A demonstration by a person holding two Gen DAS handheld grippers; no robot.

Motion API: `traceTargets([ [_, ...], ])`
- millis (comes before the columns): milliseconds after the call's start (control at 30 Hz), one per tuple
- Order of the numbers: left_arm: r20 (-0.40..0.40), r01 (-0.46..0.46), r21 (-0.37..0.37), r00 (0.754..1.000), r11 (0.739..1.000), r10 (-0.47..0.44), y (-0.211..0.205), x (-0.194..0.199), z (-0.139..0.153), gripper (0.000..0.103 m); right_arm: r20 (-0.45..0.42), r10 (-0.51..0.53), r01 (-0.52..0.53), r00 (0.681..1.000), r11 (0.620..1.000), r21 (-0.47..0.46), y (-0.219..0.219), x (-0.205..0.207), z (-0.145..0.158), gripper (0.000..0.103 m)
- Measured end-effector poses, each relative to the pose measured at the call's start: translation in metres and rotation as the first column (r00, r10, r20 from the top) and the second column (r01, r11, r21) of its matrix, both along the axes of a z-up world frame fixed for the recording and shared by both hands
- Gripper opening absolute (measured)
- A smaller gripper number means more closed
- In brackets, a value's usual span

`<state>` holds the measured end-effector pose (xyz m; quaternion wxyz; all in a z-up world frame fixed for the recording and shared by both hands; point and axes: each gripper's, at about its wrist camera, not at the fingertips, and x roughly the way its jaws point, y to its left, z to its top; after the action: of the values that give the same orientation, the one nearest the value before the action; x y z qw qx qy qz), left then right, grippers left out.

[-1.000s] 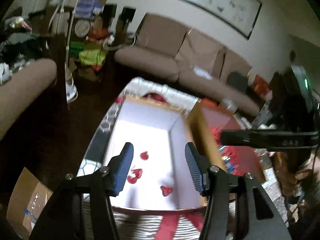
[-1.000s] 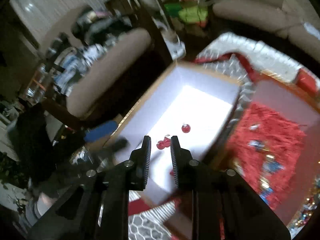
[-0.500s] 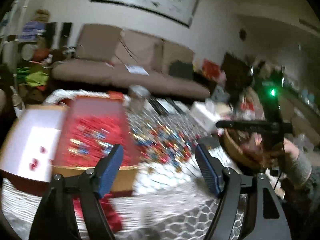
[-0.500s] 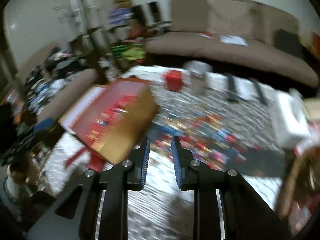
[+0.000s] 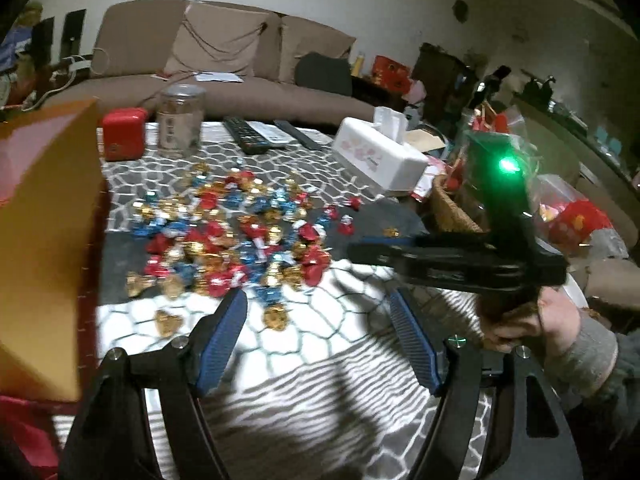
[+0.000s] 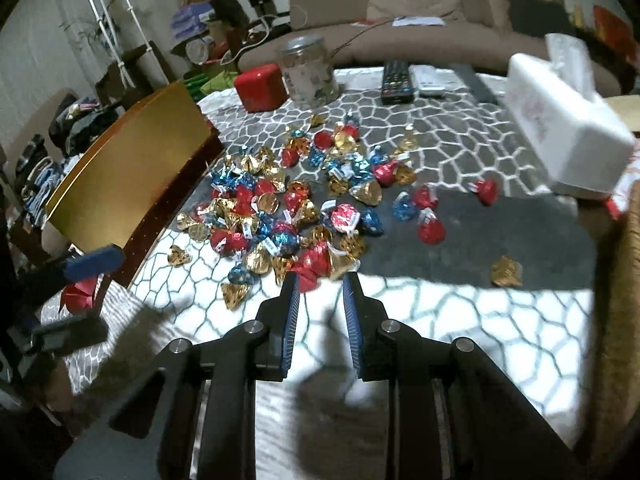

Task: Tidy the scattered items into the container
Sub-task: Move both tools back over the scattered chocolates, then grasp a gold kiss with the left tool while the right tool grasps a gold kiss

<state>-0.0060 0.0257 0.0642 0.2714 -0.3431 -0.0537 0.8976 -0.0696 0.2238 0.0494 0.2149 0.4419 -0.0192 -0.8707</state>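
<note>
Living room setup, brown sofa (image 5: 224,60) along the back wall, and in front of it a low table with a grey-and-white honeycomb-pattern cloth (image 6: 460,312). Spread over the middle of that cloth is a heap of foil-wrapped candies (image 6: 304,208) in red, blue and gold. Way too many and too blurry to count properly, several dozen I'd say, with a few strays: one gold one (image 6: 506,271) off to the right by itself, one gold one (image 5: 276,317) just ahead of the left gripper (image 5: 320,332).

The gold cardboard box (image 6: 132,184) sits at the left edge of the pile. Behind the candies: one red cube box (image 6: 260,87), one glass jar (image 6: 310,70), three remotes (image 6: 396,80) side by side, one white tissue box (image 6: 560,136).

Left gripper's jaws are spread wide, nothing in them. Right gripper (image 6: 320,316) has only a narrow gap between its fingers, also empty, tips just short of the nearest red candy.
</note>
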Motion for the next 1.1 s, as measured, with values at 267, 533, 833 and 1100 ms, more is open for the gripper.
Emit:
traceTargets([
  [267,0.042,0.038,0.014,0.998,0.999,-0.039,0.004,0.012,-0.023,0.074,0.05,0.003,-0.001,0.999,1.0,-0.025,-0.01,-0.029,-0.025,0.035],
  [533,0.007,0.036,0.009,0.999,0.999,-0.036,0.011,0.01,-0.014,0.074,0.01,0.011,-0.011,1.0,0.999,0.044,-0.032,-0.031,-0.031,0.041],
  [833,0.005,0.069,-0.007,0.998,0.998,-0.069,0.036,0.003,-0.012,0.074,0.061,-0.031,0.035,0.998,0.997,-0.065,-0.001,-0.011,-0.009,0.001],
  [1100,0.016,0.046,-0.096,0.999,0.994,-0.044,0.071,-0.043,-0.03,0.074,0.052,-0.065,0.063,0.997,0.997,0.045,0.018,-0.002,-0.001,0.015],
])
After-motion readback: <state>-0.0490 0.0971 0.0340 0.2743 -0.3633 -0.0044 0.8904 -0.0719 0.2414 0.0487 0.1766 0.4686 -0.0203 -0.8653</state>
